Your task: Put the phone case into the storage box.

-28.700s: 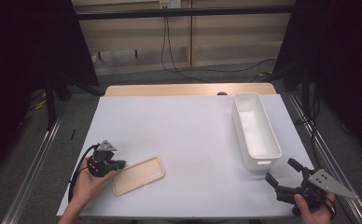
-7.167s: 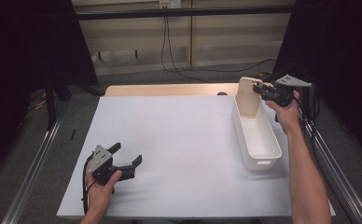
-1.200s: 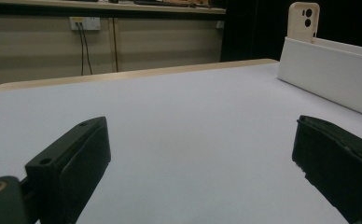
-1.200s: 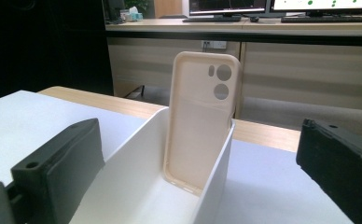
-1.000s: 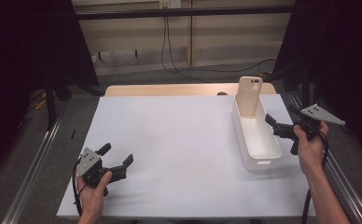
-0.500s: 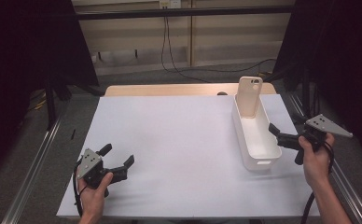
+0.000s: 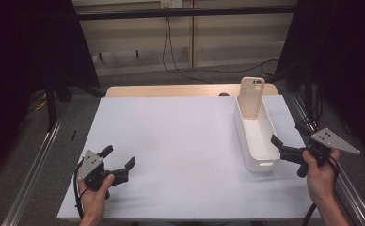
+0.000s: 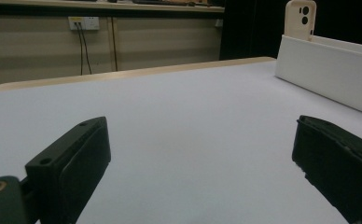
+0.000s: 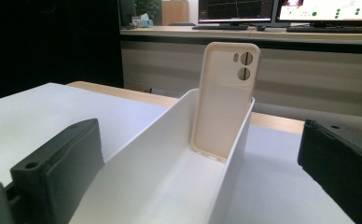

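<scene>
While the phone case (image 7: 251,97) stands upright against the far end wall of the white bin (image 7: 257,141), your right tool (image 7: 286,148) sits just beside the bin's near end, jaws spread and empty. Your left tool (image 7: 120,164) rests on the table (image 7: 180,136), well apart, also spread wide.
</scene>
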The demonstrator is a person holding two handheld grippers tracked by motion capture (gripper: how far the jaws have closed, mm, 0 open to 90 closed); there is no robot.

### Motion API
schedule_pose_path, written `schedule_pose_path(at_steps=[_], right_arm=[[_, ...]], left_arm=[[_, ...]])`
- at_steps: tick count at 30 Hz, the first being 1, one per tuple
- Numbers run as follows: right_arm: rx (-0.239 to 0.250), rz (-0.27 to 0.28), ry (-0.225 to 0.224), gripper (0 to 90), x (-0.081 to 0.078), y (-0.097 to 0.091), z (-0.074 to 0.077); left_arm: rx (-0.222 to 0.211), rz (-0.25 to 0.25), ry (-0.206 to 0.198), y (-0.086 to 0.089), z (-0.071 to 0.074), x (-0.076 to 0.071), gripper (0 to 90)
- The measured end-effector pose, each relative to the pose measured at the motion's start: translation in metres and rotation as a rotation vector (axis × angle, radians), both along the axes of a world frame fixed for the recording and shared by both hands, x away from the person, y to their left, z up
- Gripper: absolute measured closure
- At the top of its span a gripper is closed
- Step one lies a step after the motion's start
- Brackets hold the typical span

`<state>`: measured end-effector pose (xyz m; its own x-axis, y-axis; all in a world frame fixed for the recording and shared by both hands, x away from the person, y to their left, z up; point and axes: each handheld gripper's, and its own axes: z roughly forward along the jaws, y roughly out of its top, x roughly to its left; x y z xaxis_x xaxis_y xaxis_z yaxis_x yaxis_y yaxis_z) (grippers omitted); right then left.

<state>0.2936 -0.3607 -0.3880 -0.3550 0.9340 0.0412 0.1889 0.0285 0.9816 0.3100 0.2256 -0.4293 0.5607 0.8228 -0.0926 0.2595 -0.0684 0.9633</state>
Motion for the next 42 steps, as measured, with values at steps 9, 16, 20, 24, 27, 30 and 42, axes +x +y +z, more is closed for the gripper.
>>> schedule_pose_path(at_steps=[9, 16, 20, 24, 27, 30, 42], right_arm=[[0.013, -0.011, 0.007, 0.0, -0.021, 0.001, -0.007], [0.02, -0.019, 0.011, 0.0, -0.036, 0.003, -0.009], [0.009, -0.024, 0.015, 0.0, -0.045, 0.005, -0.011], [0.013, -0.035, 0.028, 0.0, -0.052, 0.005, -0.018], [0.011, -0.039, 0.044, 0.0, -0.058, 0.005, -0.022], [0.011, -0.052, 0.054, 0.0, -0.065, 0.004, -0.027], [0.012, -0.087, 0.083, 0.2, -0.079, 0.003, -0.045]], left_arm=[[0.014, 0.018, 0.008, -0.002, -0.001, -0.001, 4.5], [0.013, 0.025, 0.026, -0.003, 0.002, 0.002, 4.5], [0.023, 0.017, 0.021, -0.004, 0.004, -0.001, 4.5], [0.028, 0.015, 0.024, -0.002, 0.002, -0.005, 4.5], [0.035, 0.013, 0.025, 0.0, 0.003, -0.009, 4.4], [0.04, 0.014, 0.028, 0.003, 0.002, -0.014, 4.5], [0.039, 0.019, 0.035, 0.005, -0.005, -0.031, 4.5]])
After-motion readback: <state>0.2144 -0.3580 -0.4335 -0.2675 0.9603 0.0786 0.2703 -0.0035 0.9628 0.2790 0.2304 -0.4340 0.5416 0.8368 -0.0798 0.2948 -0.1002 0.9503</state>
